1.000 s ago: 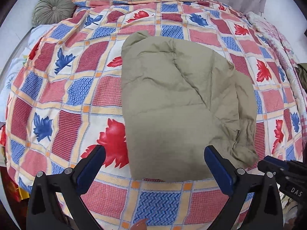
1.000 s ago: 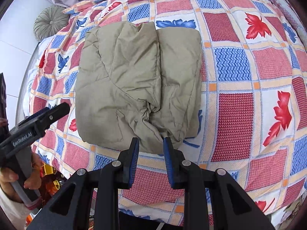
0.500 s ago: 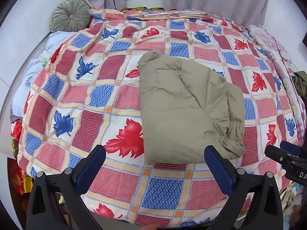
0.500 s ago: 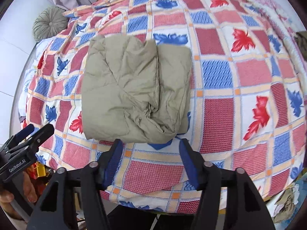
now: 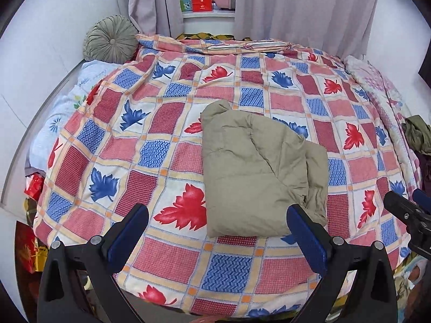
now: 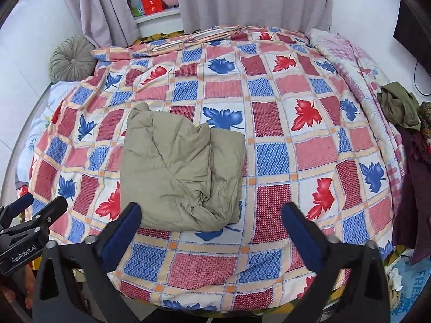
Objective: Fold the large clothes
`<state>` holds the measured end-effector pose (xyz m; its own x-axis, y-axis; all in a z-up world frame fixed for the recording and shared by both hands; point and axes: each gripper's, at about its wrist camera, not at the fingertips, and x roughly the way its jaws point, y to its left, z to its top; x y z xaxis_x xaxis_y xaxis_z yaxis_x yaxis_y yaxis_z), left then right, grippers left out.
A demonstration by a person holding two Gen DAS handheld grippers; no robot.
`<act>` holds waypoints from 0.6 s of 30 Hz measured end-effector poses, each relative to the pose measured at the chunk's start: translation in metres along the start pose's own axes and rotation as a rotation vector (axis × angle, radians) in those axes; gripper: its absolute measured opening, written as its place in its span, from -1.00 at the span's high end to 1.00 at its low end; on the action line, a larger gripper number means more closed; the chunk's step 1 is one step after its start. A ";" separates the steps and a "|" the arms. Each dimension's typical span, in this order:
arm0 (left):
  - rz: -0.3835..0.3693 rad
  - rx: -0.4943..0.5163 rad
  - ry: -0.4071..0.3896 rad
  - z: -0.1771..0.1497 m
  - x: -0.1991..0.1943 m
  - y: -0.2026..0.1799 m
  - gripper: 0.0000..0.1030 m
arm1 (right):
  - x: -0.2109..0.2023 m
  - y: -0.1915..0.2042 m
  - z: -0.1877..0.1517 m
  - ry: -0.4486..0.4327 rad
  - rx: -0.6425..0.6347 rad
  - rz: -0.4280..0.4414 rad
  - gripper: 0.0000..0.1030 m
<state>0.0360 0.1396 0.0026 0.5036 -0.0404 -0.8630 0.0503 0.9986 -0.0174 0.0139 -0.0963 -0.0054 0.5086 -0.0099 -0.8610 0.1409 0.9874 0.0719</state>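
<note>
A folded olive-green garment (image 5: pixel 256 172) lies as a thick packet on the checked leaf-print bedspread (image 5: pixel 150 123), near the bed's front edge. In the right wrist view the same garment (image 6: pixel 180 172) shows a bunched corner at its near right. My left gripper (image 5: pixel 216 227) hangs open above the bed's front edge, nothing between its blue pads (image 5: pixel 129 231). My right gripper (image 6: pixel 210 226) is high above the garment's near edge, its jaws opening wide and empty. Each gripper shows at the side of the other's view: the right gripper (image 5: pixel 412 215), the left gripper (image 6: pixel 29 223).
A round green cushion (image 5: pixel 110 39) sits at the far left corner. A pink floral blanket (image 6: pixel 347 53) runs along the right side, with dark clothes (image 6: pixel 401 105) heaped at its edge. Curtains (image 5: pixel 304 8) and a shelf stand behind the bed. Bags lie on the floor at left.
Both grippers have risen and pulled back from the garment, so much more of the bed shows. The right gripper's jaws went from nearly shut to wide apart, off the garment's corner.
</note>
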 end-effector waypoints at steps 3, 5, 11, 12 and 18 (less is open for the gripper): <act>0.002 -0.003 -0.005 -0.001 -0.006 0.003 -0.99 | -0.008 0.006 -0.001 -0.015 -0.009 -0.002 -0.99; 0.005 -0.003 -0.011 -0.003 -0.010 0.003 -0.99 | -0.012 0.009 -0.003 -0.016 -0.014 -0.012 -0.99; 0.004 -0.007 -0.016 -0.004 -0.016 0.005 -0.99 | -0.017 0.016 -0.007 -0.014 -0.020 -0.038 -0.99; 0.005 -0.008 -0.016 -0.005 -0.016 0.005 -0.99 | -0.018 0.017 -0.008 -0.014 -0.020 -0.039 -0.99; 0.011 -0.007 -0.013 -0.008 -0.020 0.006 -0.99 | -0.018 0.017 -0.008 -0.015 -0.018 -0.039 -0.99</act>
<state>0.0195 0.1463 0.0157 0.5156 -0.0300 -0.8563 0.0386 0.9992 -0.0118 0.0005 -0.0776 0.0068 0.5158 -0.0509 -0.8552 0.1459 0.9889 0.0292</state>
